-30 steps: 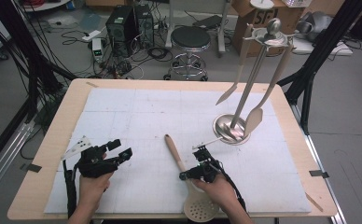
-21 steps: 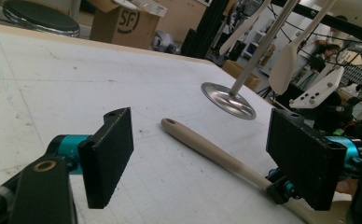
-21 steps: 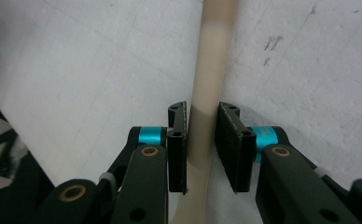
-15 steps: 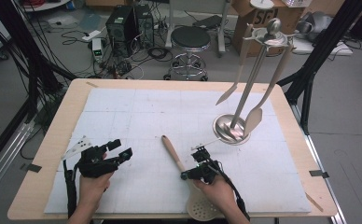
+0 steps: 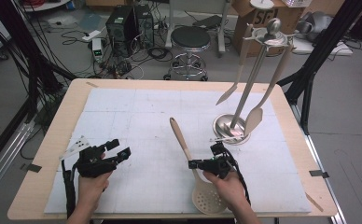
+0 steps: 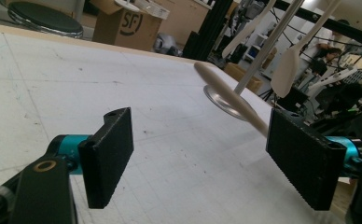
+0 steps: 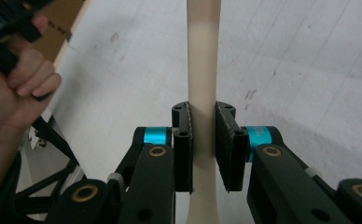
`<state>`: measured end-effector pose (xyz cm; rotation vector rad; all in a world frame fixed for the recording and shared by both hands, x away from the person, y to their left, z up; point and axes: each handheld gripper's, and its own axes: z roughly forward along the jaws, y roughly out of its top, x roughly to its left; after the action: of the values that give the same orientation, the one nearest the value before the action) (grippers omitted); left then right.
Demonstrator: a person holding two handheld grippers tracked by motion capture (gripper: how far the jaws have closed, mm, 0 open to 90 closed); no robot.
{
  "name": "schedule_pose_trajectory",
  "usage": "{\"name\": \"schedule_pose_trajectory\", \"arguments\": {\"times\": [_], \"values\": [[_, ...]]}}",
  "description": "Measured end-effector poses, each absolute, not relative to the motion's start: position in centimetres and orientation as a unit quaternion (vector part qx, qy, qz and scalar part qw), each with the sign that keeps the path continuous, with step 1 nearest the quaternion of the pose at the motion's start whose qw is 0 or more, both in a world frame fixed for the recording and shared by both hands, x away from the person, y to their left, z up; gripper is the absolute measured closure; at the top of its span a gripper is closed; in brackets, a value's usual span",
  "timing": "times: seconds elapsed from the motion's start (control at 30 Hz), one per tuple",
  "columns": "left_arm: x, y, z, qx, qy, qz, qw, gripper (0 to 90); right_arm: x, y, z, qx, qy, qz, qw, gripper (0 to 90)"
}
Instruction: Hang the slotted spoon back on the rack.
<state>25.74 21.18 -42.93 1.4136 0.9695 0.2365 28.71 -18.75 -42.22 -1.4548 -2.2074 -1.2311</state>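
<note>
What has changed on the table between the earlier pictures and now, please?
The right tongs have just closed on the slotted spoon, whose handle has swung slightly and lifted. The left tongs stay open and in place; the utensil stand is unmoved.

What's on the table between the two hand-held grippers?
Bare white mat, the high view shows. The left hand-held gripper is open; the right hand-held gripper clamps the slotted spoon.

- Slotted spoon [image 5: 206, 198]: in the right gripper view its handle runs off the top edge and its head is out of frame.
- Utensil stand [image 5: 230, 128]: hanging utensils' tops cropped in the left gripper view.
</note>
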Motion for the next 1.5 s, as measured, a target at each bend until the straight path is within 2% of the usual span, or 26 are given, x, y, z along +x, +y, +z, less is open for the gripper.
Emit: {"name": "schedule_pose_trajectory", "arguments": {"times": [0.4, 0.67, 1.5], "values": [[25.7, 21.2, -42.9, 0.622, 0.425, 0.103, 0.649, 23.7, 27.1, -21.5, -40.4, -0.501, -0.708, -0.497, 0.030, 79.0], [25.7, 21.1, -42.9, 0.623, 0.426, 0.105, 0.648, 23.7, 26.5, -23.1, -39.5, -0.500, -0.679, -0.538, 0.002, 79.0], [25.8, 21.2, -43.0, 0.622, 0.427, 0.103, 0.648, 23.8, 23.1, -24.4, -37.5, -0.454, -0.580, -0.650, -0.187, 79.0]]}}
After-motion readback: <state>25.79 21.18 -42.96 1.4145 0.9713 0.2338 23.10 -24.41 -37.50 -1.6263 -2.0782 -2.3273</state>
